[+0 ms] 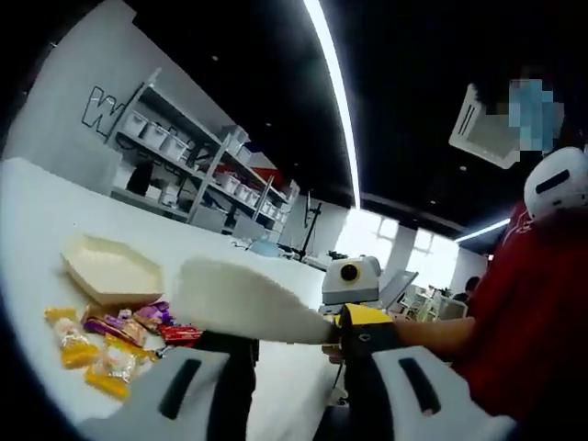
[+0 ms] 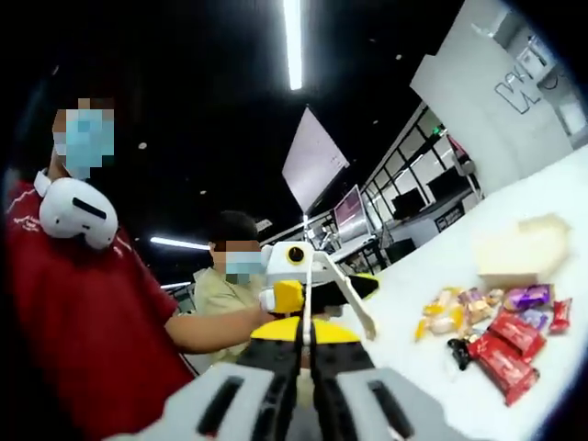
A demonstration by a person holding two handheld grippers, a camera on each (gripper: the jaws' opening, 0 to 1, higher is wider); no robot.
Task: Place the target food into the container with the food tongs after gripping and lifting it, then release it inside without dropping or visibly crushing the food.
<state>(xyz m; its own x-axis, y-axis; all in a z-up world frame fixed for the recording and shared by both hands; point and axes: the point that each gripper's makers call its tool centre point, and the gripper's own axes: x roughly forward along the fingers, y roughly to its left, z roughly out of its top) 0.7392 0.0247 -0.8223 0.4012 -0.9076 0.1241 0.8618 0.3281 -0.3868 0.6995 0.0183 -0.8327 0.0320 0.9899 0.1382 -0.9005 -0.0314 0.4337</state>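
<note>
Grey plastic jaws of the left gripper rise nearest in the left gripper view, standing wide apart with nothing between them. Just beyond them, a pair of white plastic food tongs stretches across above the white table. Its narrow end meets the yellow-and-black right gripper, which comes in from the right.

From the right gripper view, that gripper's 2 jaws stand almost together, with only a thin slit between, pinched on the tongs' end. The left gripper shows just behind.

Wrapped snacks in yellow, purple and red packets lie loose in a cluster on the table. They sit just beside a shallow beige hexagonal container and are not inside it. The tongs' broad tip hangs above the table near both, touching neither.

Holding the grippers is a person in a red shirt with white headphones around the neck. A second person in a tan shirt sits behind. Metal shelving with white bins stands along the far wall.
</note>
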